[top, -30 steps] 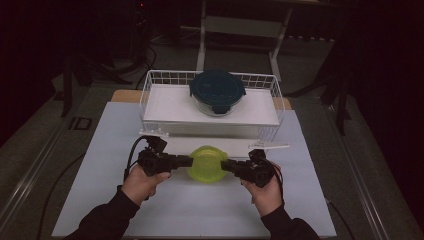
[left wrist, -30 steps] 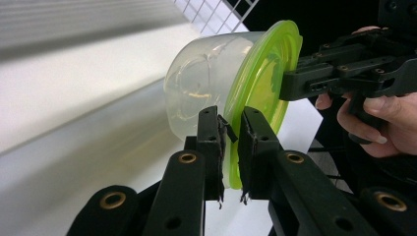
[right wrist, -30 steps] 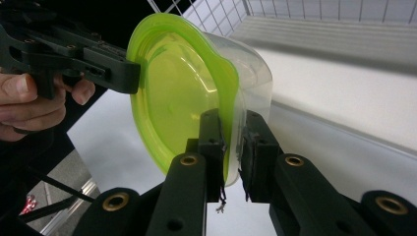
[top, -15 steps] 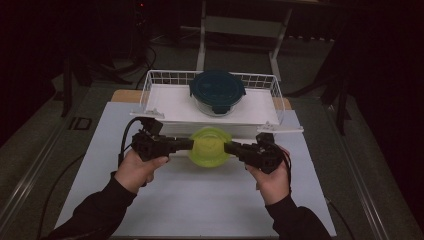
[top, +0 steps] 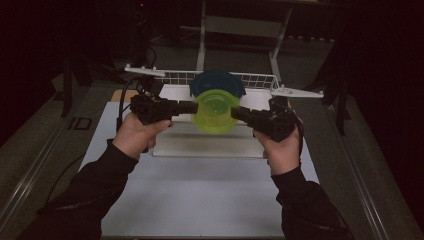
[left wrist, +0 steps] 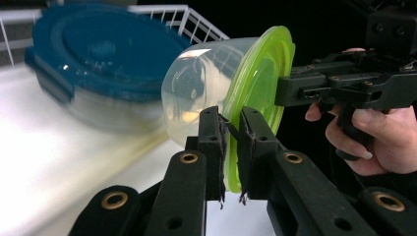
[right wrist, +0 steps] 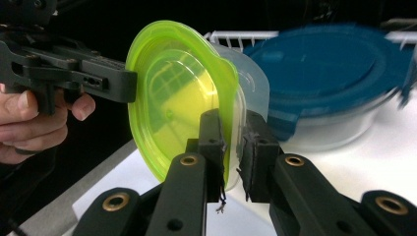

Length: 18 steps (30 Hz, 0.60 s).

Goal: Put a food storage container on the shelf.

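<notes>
Green-lidded tub (top: 216, 111), rim pinched, both jaws

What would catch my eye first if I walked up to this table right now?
A clear tub with a bright green lid, held in the air above the white table, tipped on its side. The left gripper and the right gripper pinch its rim from opposite sides. Behind it a bigger container with a dark blue lid sits in a white wire rack.
</notes>
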{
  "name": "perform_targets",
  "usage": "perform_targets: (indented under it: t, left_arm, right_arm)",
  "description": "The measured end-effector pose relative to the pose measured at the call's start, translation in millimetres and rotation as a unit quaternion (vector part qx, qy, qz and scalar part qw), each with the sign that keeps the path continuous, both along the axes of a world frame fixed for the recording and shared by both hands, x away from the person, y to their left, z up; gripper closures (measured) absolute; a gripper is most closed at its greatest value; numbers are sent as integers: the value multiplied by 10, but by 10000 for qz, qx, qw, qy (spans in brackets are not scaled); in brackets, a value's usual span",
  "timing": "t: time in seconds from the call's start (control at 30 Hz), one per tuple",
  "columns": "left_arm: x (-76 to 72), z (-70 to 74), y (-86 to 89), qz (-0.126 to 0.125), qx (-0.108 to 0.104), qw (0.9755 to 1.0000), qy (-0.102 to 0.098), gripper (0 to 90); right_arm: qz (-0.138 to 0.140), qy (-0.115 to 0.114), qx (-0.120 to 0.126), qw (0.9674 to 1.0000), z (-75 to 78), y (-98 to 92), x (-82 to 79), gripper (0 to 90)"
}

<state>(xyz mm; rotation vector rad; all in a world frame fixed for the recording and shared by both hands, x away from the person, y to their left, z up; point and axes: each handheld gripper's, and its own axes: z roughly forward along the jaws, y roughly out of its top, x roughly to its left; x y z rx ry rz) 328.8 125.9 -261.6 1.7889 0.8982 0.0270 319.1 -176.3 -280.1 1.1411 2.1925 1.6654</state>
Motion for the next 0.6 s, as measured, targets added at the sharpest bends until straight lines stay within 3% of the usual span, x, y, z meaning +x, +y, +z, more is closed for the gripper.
perform_targets:
  t: [0.23,0.6]
  left_arm:
    - [268,117,-67,83,-98,9999,45,808]
    - [578,149,-140,199,-48,9994,268,804]
  right_arm:
    - [-149,116,38,9998,169,-43,246,808]
    - [-272,480,71,9985,205,-86,576,805]
